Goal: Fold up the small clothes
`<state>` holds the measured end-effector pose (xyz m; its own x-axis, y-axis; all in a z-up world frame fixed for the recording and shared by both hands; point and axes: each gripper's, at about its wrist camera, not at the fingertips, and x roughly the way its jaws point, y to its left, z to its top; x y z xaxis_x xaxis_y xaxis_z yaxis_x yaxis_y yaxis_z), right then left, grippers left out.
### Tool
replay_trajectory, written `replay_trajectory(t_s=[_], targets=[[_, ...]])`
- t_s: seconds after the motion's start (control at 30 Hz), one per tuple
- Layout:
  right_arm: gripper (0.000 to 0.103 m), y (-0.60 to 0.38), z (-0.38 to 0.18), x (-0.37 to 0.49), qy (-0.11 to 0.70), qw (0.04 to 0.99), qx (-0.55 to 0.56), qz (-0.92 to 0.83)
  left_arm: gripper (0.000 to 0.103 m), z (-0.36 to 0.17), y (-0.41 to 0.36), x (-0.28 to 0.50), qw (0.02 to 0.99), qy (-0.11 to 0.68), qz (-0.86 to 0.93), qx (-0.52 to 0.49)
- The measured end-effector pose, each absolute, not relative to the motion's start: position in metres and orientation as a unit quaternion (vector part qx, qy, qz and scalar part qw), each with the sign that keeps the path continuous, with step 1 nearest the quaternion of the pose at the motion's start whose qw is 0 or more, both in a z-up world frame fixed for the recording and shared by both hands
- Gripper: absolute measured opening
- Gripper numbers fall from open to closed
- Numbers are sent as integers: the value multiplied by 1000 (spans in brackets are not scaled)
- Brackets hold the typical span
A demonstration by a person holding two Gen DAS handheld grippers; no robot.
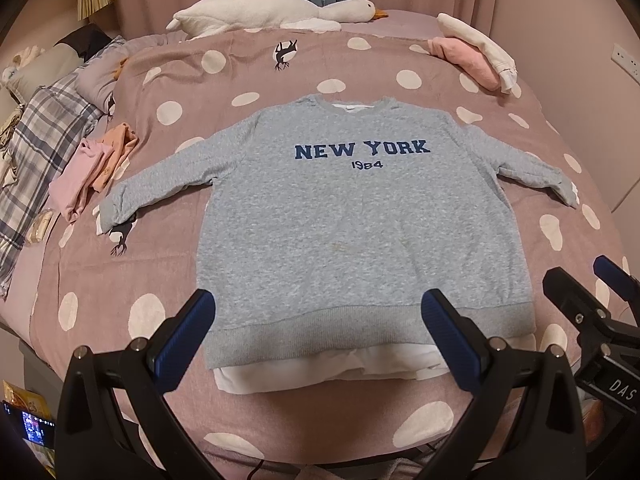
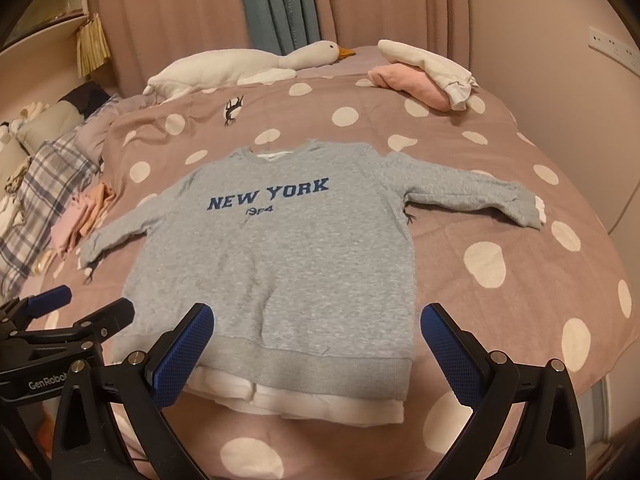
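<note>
Sweatshirt (image 1: 352,216) is the landmark: grey, "NEW YORK 1984", flat and face up mid-bed (image 1: 248,72), both sleeves out, white hem showing below. Far left of it, plaid bedding (image 1: 36,152). Just left of its left sleeve, a pink and orange clothes pile (image 1: 92,168). Left gripper (image 1: 320,340) hangs over its hem, fingers spread, holding nothing. Beyond its collar, a plush goose (image 1: 280,10). Right gripper (image 2: 318,350) over the hem's right part, fingers spread, empty. Behind its right sleeve, pink and white folded clothes (image 2: 424,76).

Polka-dot bed (image 1: 400,412): grey sweatshirt (image 1: 352,232) spread flat, goose plush (image 1: 276,10), 2 folded-clothes piles (image 1: 94,168) (image 1: 476,54).
</note>
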<state>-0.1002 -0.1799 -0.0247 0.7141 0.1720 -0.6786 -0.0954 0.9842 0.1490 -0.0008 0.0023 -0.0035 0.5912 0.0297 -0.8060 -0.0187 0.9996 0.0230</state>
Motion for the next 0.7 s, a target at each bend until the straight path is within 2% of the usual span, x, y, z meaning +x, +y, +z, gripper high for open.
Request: replay_trajectory(t_s=[0.7], targets=[[102,-179,-25,-101,372,924,52,74,103,-4,-1,-4,893,449,11,15]])
